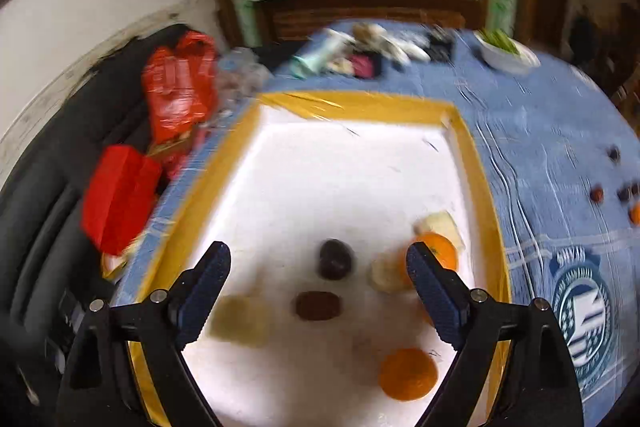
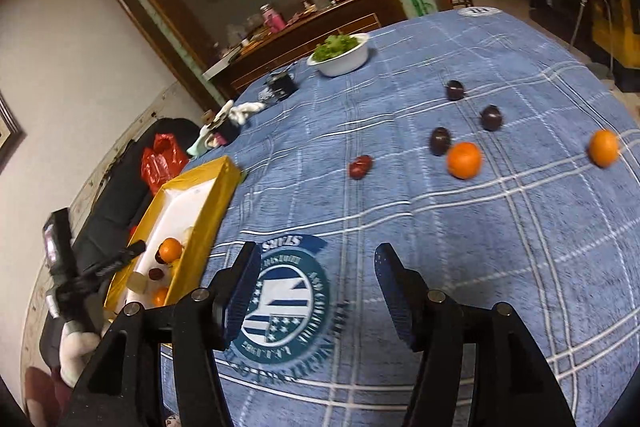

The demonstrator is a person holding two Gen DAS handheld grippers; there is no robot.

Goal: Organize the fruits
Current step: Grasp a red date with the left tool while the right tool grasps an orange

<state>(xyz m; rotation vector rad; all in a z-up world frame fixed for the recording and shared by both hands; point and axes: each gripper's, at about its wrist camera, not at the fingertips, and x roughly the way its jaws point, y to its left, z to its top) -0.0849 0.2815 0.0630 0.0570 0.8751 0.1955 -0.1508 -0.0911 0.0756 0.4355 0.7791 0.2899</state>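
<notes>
Left gripper (image 1: pixel 318 267): jaws spread wide with nothing between the pads, poised over the near part of the box.
Right gripper (image 2: pixel 318 289): jaws parted and empty, above the round teal emblem (image 2: pixel 280 301) printed on the tablecloth, near the table's near edge.
Box (image 1: pixel 352 103): yellow-rimmed with a white floor, sitting at the table's left edge; in the right wrist view its long yellow wall (image 2: pixel 208 227) runs beside the emblem.
Near orange in box (image 1: pixel 408 374): on the white floor close to the box's near-right corner.
Dark date-like fruit (image 1: pixel 318 305): mid-floor, between the left gripper's fingers as seen from its camera (lying on the floor, not gripped).
Dark plum in box (image 1: pixel 335 259): just beyond that fruit.
Pale pieces (image 1: pixel 240 321): blurred yellowish lumps on the floor, one near the left finger, others by the right wall; what they are I cannot tell.
Second orange in box (image 1: pixel 442 251): against the right wall, partly behind the right finger.
Loose fruit on tablecloth (image 2: pixel 520 247): a red fruit (image 2: pixel 360 167) toward the middle, an orange (image 2: pixel 464 159) touching or just beside a dark plum (image 2: pixel 440 141), two more plums (image 2: pixel 491 117) beyond, another orange (image 2: pixel 604 147) toward the right edge.
White bowl (image 2: pixel 342 61): holds greens, at the far edge.
Red bags (image 1: pixel 178 95): off the table, beyond its left edge.
</notes>
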